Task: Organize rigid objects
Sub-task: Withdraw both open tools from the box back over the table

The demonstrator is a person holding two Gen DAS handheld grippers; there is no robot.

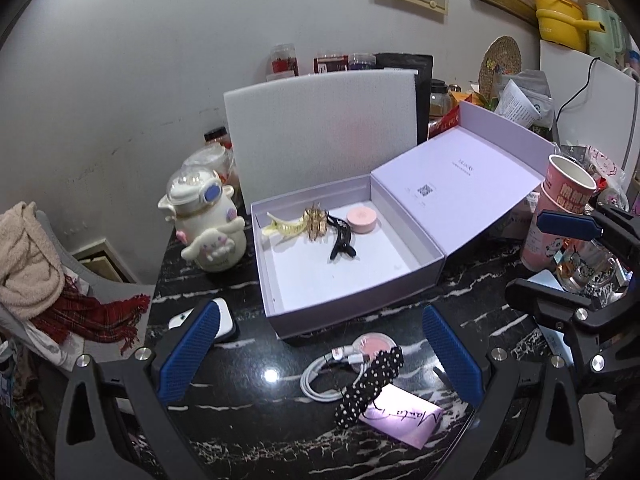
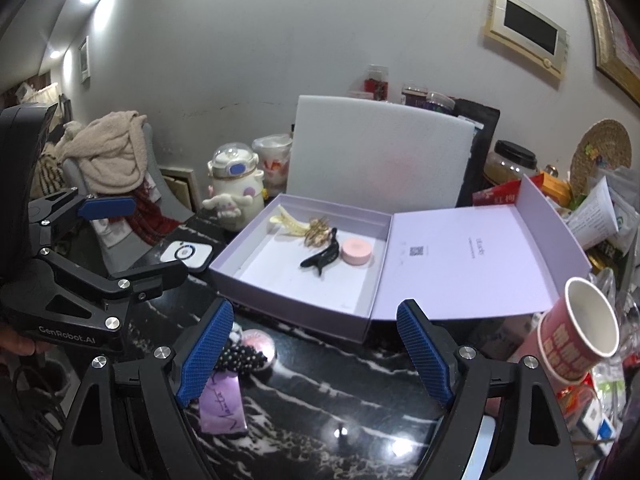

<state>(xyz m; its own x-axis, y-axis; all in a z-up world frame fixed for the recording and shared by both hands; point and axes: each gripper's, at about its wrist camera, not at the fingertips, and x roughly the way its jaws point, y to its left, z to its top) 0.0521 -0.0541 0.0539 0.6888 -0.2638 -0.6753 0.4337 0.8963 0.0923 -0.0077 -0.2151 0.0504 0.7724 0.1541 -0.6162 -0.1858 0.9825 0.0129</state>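
I hold one claw in each hand over a black table [image 1: 248, 432] with white streaks. My left claw [image 1: 320, 356] has its blue pads wide apart, and nothing is between them. My right claw [image 2: 316, 350] is wide apart too, and it holds nothing.

In front of me sits a light purple box [image 1: 352, 304] with its lid [image 1: 460, 168] flipped open to the right. Inside the box, near the back, lie a yellow hair clip [image 1: 282, 227], a gold hair clip [image 1: 317, 222], a black hair clip [image 1: 341, 240] and a small round pink case [image 1: 361, 220]. The gold clip sits between the yellow one and the black one. The pink case is just beside the black clip.

On the table, just in front of the box, there is a pile of things. A black hair band with white dots [image 1: 370, 384] lies over a white cable [image 1: 320, 380] and a round pink compact [image 1: 374, 342]. A purple card [image 1: 404, 420] lies under the near end of the band. I think the band touches the compact, but it is hard to see.

A white bunny-shaped bottle [image 1: 210, 224] stands left of the box. A pink paper cup [image 1: 560, 208] stands on the right, past the lid.
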